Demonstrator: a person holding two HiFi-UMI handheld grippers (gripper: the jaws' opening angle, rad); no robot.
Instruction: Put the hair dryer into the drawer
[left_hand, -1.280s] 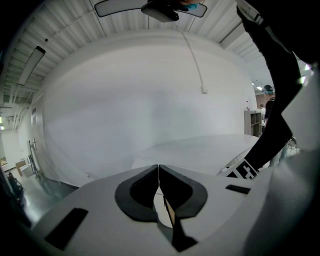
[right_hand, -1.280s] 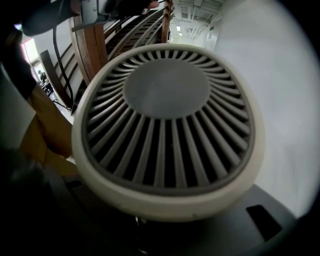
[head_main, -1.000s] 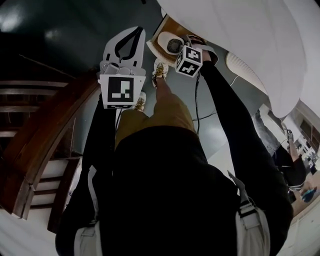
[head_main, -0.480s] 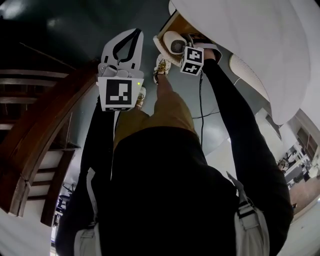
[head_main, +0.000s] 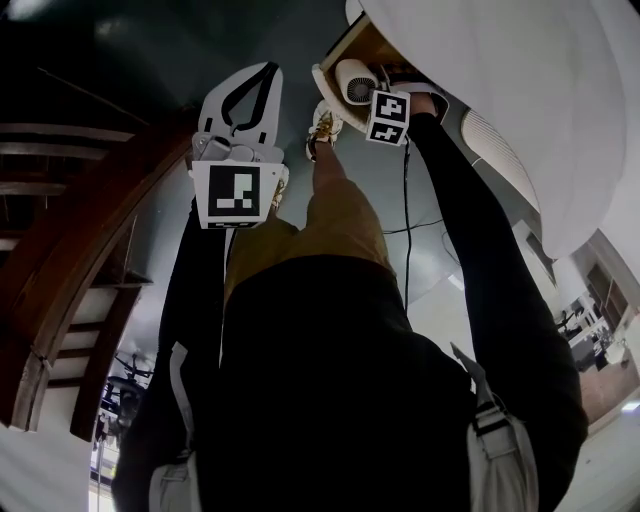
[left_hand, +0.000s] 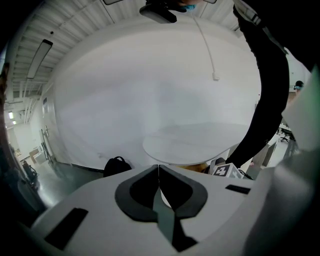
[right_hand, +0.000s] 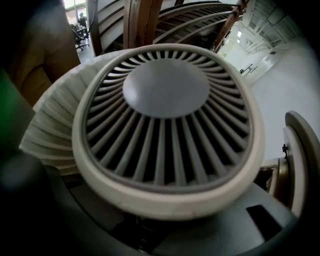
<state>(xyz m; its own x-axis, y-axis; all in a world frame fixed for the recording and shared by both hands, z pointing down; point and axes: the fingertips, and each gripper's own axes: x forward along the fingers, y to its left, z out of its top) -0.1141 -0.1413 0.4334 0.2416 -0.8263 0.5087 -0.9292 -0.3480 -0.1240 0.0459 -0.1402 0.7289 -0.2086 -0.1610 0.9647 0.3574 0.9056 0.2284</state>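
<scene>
In the head view my right gripper (head_main: 366, 92) is shut on the white hair dryer (head_main: 355, 80), its grey rear grille facing up. It hangs over the open wooden drawer (head_main: 365, 42) under the white round table (head_main: 500, 70), just inside the drawer's white front. In the right gripper view the hair dryer's grille (right_hand: 167, 112) fills the picture and hides the jaws. My left gripper (head_main: 269, 70) is shut and holds nothing, to the left of the drawer above the dark floor. In the left gripper view its tips (left_hand: 159, 167) meet below the table's edge (left_hand: 195, 145).
A dark cord (head_main: 406, 210) trails down beside the right sleeve. The person's shoe (head_main: 322, 124) stands close to the drawer front. A wooden stair railing (head_main: 90, 240) curves along the left. A black bag (left_hand: 116, 164) lies on the floor by the white wall.
The right gripper has carried the hair dryer down and further in over the drawer, rolling as it went. The left gripper has drifted a little lower and stays shut.
</scene>
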